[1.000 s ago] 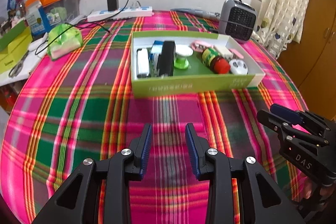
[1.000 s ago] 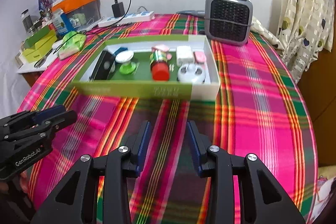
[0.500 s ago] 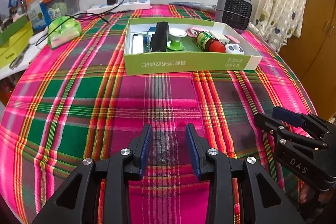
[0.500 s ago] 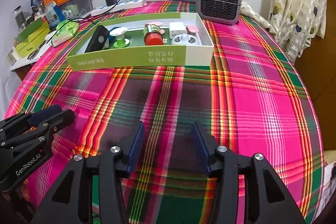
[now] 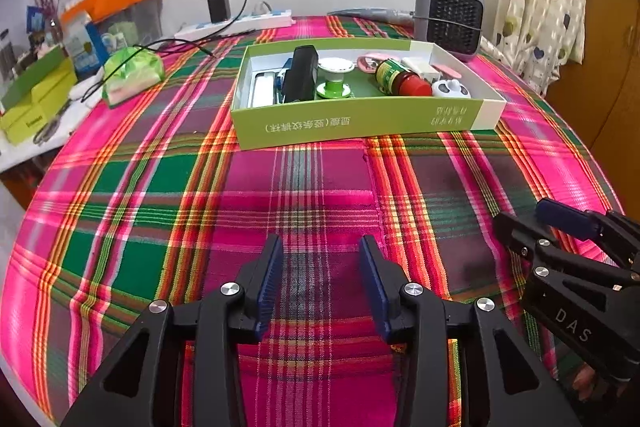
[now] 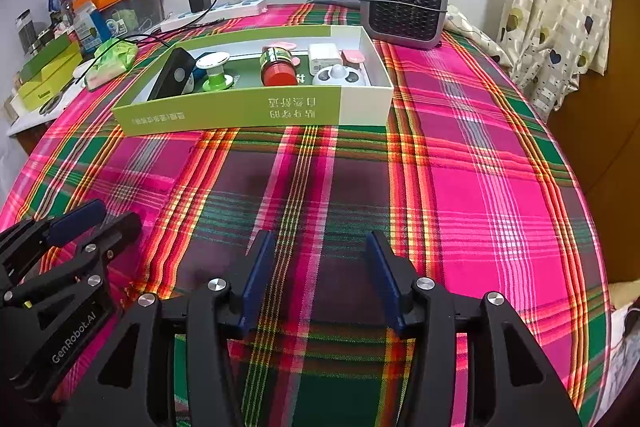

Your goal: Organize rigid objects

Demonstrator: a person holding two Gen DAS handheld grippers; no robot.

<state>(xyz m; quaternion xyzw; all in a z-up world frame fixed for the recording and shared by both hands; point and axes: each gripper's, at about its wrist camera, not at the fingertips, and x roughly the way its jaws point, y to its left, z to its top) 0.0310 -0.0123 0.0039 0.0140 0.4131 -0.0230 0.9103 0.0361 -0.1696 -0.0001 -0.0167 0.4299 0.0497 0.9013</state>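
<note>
Left wrist view: the left gripper (image 5: pixel 320 267) is hovering over the plaid counter (image 5: pixel 160 187), its jaws having just been opening, nothing between them. The green box (image 5: pixel 360 123) is sitting well ahead, holding a black case (image 5: pixel 301 75), a green spool (image 5: pixel 334 83) and a red-capped jar (image 5: pixel 398 79). A good approach is coming in over the near wall.

Right wrist view: the right gripper (image 6: pixel 318 267) is likewise released and empty, jaws just widening. The heater (image 6: pixel 404 7) is crowding the box's far corner; the left gripper is flanking closely.

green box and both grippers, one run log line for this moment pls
left gripper: open, empty | right gripper: open, empty | green box: items inside, untouched | jaws just opening
</note>
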